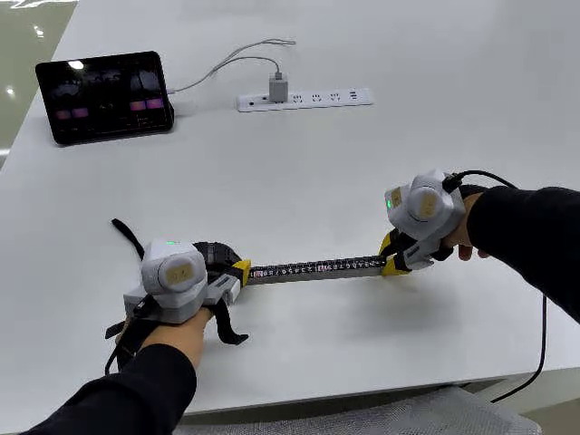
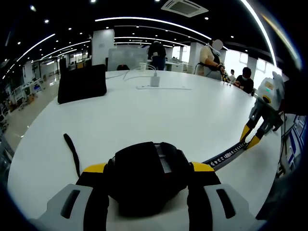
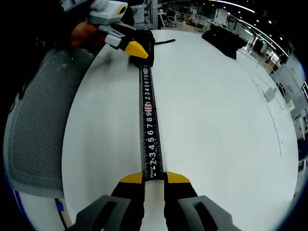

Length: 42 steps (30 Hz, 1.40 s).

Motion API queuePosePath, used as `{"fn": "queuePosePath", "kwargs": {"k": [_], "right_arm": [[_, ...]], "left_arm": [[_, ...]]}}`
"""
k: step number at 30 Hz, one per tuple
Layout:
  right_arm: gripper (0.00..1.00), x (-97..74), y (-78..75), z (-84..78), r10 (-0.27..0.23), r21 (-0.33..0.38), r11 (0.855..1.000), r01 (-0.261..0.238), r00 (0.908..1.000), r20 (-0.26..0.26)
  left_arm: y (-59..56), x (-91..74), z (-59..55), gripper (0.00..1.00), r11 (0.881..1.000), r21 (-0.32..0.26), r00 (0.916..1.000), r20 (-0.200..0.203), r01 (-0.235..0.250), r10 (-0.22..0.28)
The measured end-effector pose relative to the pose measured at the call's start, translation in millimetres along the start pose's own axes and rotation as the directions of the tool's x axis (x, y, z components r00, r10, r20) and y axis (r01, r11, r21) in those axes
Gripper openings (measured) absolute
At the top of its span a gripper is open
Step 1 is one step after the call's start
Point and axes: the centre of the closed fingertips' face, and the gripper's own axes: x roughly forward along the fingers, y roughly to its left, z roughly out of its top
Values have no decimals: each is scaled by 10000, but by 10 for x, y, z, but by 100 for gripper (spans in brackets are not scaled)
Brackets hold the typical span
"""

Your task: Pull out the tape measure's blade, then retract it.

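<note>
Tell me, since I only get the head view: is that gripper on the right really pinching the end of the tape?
Observer: Yes. In the right gripper view, the right gripper is shut on the tip of the blade, held between its yellow-tipped jaws.
Operator: And the other end?
Observer: The left gripper view shows the left gripper clamped on both sides of the black case.
Operator: Can you read the markings?
Observer: Yes. The numerals rise from the right gripper's end towards the case.
</note>
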Motion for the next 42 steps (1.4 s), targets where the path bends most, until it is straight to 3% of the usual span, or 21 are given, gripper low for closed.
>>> {"fn": "queuePosePath", "kwargs": {"k": [10,42], "right_arm": [[12,11,-8,24,55,-171,9998,-56,10000,-41],[12,53,-33,111,-84,248,9997,84,10000,8]], "left_arm": [[-2,3,2,61,10000,12,10000,-13,22,-22],[1,-2,-6,61,10000,35,9999,-137,47,-47]]}}
